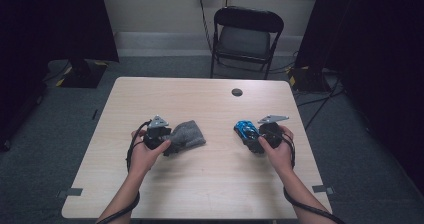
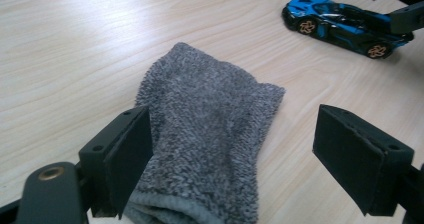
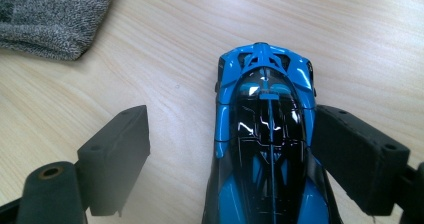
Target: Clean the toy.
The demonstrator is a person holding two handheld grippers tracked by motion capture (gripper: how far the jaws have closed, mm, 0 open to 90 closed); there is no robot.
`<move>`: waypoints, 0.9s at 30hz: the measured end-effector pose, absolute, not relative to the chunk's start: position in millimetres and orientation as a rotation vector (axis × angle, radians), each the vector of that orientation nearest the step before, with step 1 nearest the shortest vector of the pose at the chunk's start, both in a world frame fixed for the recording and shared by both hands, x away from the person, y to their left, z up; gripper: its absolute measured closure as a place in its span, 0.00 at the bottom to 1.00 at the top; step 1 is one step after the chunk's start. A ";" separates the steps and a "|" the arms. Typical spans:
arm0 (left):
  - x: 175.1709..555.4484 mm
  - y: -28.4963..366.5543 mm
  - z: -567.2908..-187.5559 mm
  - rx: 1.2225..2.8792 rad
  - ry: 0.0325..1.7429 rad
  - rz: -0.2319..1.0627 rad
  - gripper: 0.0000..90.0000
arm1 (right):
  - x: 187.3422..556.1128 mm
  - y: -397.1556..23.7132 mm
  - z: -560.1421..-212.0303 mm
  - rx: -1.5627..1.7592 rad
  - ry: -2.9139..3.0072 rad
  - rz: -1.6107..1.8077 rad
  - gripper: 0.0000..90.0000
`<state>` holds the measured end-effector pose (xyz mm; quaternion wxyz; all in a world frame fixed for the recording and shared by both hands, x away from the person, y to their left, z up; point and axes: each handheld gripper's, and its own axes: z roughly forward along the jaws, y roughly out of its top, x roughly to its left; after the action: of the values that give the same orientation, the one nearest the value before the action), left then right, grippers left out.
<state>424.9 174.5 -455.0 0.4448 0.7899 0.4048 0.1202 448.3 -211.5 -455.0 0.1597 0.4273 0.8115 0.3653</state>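
At the frame centre, the left tool (image 2: 230, 149) stands wide around the grey sock (image 2: 205, 134); the right tool (image 3: 230, 154) is wide too, one jaw touching the blue toy car (image 3: 265, 134) on the desk (image 1: 200, 184).

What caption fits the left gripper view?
Open left gripper straddling a grey sock on the wooden table, blue toy car beyond.

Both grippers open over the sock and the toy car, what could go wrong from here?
1. The left gripper has the grey knitted sock against one pad only; closing may bunch or push the soft fabric rather than pinch it.
2. The blue and black toy car sits off-centre in the right gripper, beside one pad; on wheels, it may roll away on closing.
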 end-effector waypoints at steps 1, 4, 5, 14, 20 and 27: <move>424.2 174.1 -454.3 1.964 0.995 0.290 0.18 | 447.5 -210.9 -454.8 1.215 2.318 1.045 0.18; 421.9 172.2 -453.1 1.966 0.982 0.283 0.18 | 445.2 -209.7 -454.2 1.190 2.332 1.035 0.18; 421.3 171.7 -453.0 1.963 0.980 0.279 0.18 | 444.7 -209.4 -454.1 1.188 2.334 1.043 0.17; 412.9 163.3 -448.9 1.987 0.918 0.266 0.18 | 436.8 -205.6 -452.0 1.150 2.358 1.068 0.18; 407.2 157.7 -450.5 1.997 0.886 0.245 0.18 | 429.1 -198.7 -451.1 1.105 2.386 1.091 0.18; 397.3 149.3 -454.0 2.013 0.845 0.221 0.18 | 418.3 -187.1 -452.7 1.046 2.430 1.115 0.18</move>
<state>397.3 149.3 -454.0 0.4560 0.8165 0.3426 0.0896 418.3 -187.1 -452.7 0.1350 0.3609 0.8386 0.3850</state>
